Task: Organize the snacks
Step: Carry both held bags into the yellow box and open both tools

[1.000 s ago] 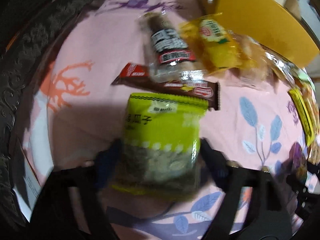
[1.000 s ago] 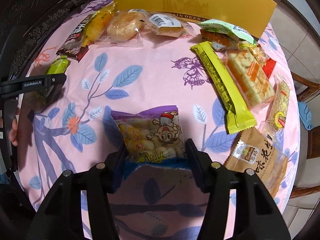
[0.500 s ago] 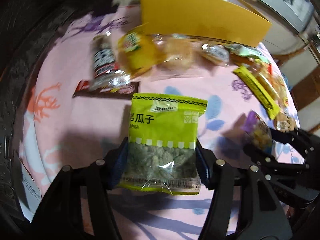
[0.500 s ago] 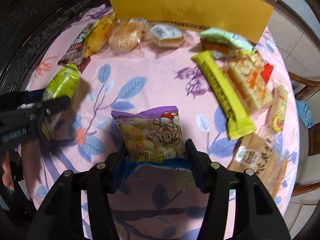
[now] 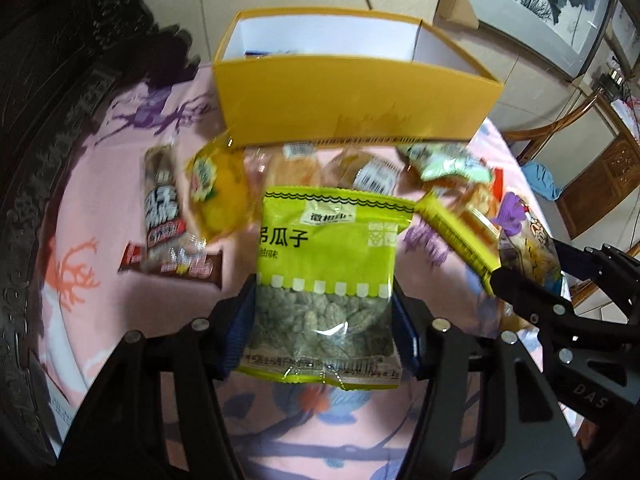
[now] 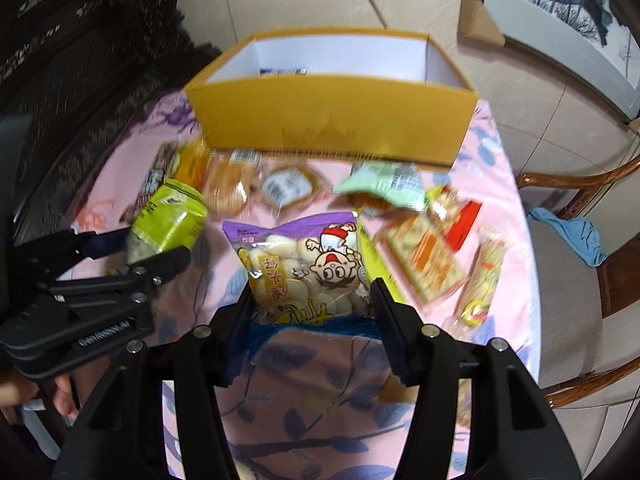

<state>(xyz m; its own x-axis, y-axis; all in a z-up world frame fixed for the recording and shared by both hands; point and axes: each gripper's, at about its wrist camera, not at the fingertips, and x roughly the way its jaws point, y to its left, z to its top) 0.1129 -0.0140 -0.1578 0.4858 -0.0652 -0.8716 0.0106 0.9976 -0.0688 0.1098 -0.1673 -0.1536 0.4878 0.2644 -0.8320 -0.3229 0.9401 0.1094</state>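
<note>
My left gripper (image 5: 325, 320) is shut on a lime-green bag of pumpkin seeds (image 5: 328, 264) and holds it in the air in front of the open yellow box (image 5: 352, 96). My right gripper (image 6: 310, 312) is shut on a purple bag of small biscuits (image 6: 304, 268), also lifted and facing the yellow box (image 6: 332, 120). The green bag (image 6: 168, 220) and left gripper (image 6: 132, 260) show at the left of the right wrist view. The purple bag (image 5: 524, 240) shows at the right of the left wrist view. Something blue and white lies inside the box.
Several wrapped snacks lie in a row on the pink floral tablecloth (image 5: 100, 200) just before the box: a chocolate bar (image 5: 168, 264), a yellow cake (image 5: 216, 196), buns, a long yellow-green bar (image 5: 456, 236), crackers (image 6: 424, 260). A wooden chair (image 6: 580, 260) stands at right.
Both grippers have risen from the table with their bags and tilted up toward the box. The box's white inside now shows. The two grippers have come closer together.
</note>
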